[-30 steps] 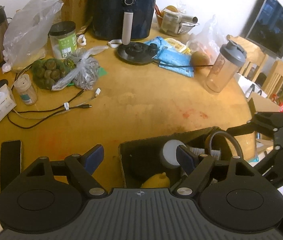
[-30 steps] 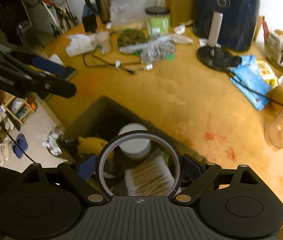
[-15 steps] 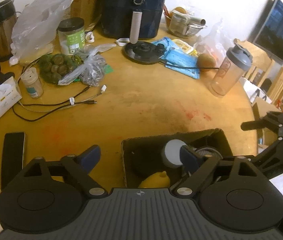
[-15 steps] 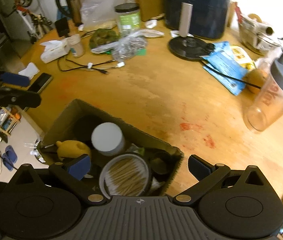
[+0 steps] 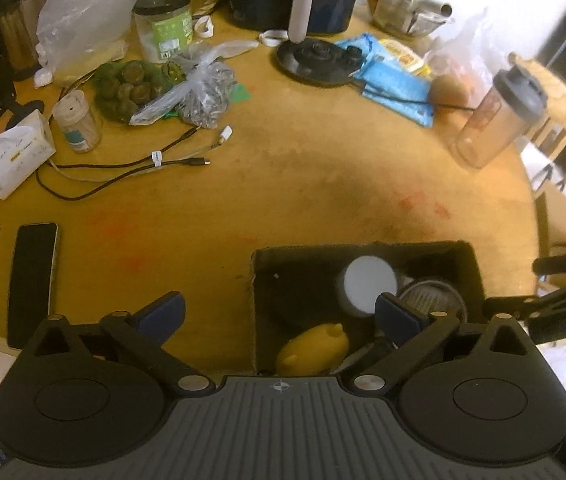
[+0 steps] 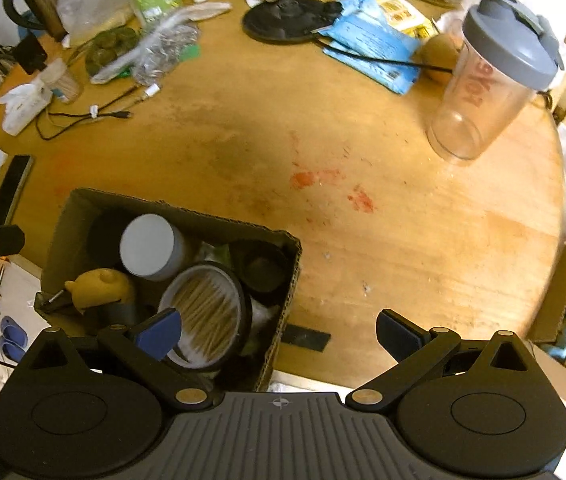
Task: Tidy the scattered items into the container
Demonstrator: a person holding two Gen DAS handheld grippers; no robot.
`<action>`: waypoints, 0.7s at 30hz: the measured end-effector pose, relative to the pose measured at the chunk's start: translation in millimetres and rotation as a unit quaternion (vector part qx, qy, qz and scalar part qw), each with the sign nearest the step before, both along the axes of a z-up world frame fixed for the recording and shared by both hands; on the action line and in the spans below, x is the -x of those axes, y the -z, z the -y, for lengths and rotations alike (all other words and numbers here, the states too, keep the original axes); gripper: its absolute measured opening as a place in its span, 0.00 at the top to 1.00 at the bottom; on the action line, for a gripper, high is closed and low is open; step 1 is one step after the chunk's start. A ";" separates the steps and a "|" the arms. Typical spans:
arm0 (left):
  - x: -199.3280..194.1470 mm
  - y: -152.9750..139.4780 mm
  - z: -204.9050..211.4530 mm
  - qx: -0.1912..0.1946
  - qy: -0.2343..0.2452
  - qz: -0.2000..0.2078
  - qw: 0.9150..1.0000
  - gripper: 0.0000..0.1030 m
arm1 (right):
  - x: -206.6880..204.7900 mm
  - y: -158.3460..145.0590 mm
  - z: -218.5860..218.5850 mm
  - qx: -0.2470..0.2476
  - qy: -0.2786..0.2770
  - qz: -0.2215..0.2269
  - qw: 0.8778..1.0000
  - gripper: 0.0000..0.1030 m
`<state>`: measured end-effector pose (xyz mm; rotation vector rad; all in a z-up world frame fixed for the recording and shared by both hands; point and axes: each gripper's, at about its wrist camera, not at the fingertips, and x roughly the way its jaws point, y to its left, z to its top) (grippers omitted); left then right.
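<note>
Cardboard box (image 6: 187, 216) holds cotton-swab tub (image 6: 203, 316), white-lidded jar (image 6: 147, 246), yellow toy (image 6: 99, 290); both claws gape empty

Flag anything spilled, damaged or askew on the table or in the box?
Red smears stain the bare wooden table beyond the brown cardboard box. Inside, the round clear tub of cotton swabs lies tilted. No damage shows.

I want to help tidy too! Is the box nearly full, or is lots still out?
Already in the cardboard box: a cotton swab tub, white-lidded jar and yellow toy. Both the left gripper and right gripper are open, holding nothing. The cables and phone remain out.
</note>
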<state>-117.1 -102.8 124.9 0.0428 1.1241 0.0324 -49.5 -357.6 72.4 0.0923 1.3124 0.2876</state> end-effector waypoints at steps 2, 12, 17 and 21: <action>-2.1 1.5 3.3 -0.009 -0.006 -0.011 1.000 0.00 | -0.8 0.9 0.5 -0.001 0.002 -0.011 1.000 0.00; -10.0 14.0 14.0 -0.002 -0.026 -0.070 0.997 0.00 | 4.4 7.7 2.3 -0.004 -0.007 -0.044 0.999 0.00; -11.3 22.0 20.1 -0.006 -0.027 -0.091 0.995 0.00 | 6.3 12.2 5.8 -0.004 -0.011 -0.054 0.998 0.00; -12.8 27.8 23.7 -0.008 -0.033 -0.106 0.994 0.00 | 7.1 14.7 8.6 -0.005 -0.010 -0.060 0.998 0.00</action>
